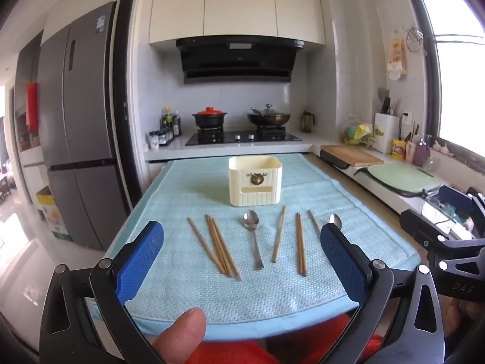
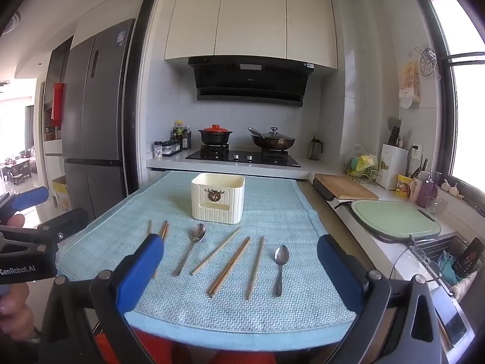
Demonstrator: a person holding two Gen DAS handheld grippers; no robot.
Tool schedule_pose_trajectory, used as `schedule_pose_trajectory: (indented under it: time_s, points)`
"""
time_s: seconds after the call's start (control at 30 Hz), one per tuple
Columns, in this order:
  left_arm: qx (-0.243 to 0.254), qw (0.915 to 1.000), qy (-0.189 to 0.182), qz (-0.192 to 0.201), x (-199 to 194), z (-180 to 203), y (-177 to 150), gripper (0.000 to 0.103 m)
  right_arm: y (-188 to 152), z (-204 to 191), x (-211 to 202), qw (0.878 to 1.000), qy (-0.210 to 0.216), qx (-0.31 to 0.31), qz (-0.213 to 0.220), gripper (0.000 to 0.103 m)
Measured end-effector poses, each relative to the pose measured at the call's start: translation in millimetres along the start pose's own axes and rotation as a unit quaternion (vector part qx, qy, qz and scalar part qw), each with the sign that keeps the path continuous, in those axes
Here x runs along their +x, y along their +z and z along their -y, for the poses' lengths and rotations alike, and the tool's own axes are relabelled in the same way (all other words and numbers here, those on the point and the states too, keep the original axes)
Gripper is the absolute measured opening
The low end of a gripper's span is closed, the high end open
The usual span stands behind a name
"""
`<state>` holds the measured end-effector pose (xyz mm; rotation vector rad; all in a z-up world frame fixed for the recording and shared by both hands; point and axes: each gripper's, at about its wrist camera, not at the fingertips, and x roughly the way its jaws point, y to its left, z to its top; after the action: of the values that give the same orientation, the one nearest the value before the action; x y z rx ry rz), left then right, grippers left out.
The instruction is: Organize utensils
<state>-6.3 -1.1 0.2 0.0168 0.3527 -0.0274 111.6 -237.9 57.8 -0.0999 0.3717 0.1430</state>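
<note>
Kitchen: surface (image 1: 379,236) under pale blue towel (image 1: 188,288), stove (image 1: 242,137) and fridge (image 1: 78,151) behind. Cream holder (image 1: 254,180) upright at towel's far middle. Chopsticks (image 1: 219,247) and two spoons (image 1: 253,236) in row before it. Left tool (image 1: 242,261), right tool (image 2: 239,270) both spread wide, empty, hovering short of utensils.

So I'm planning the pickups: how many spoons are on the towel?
2. One spoon lies mid-towel before the cream holder; the other spoon lies at the row's right end.
</note>
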Motion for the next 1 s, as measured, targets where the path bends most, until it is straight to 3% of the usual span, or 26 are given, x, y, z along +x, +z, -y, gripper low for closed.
schedule_pose_trajectory:
  time_s: [1.0]
  points:
    - [-0.006,0.9998,0.011,-0.014,3.9,-0.5,4.1,0.103,2.0,5.9,-3.3,1.0,0.003,0.002,0.004,0.103]
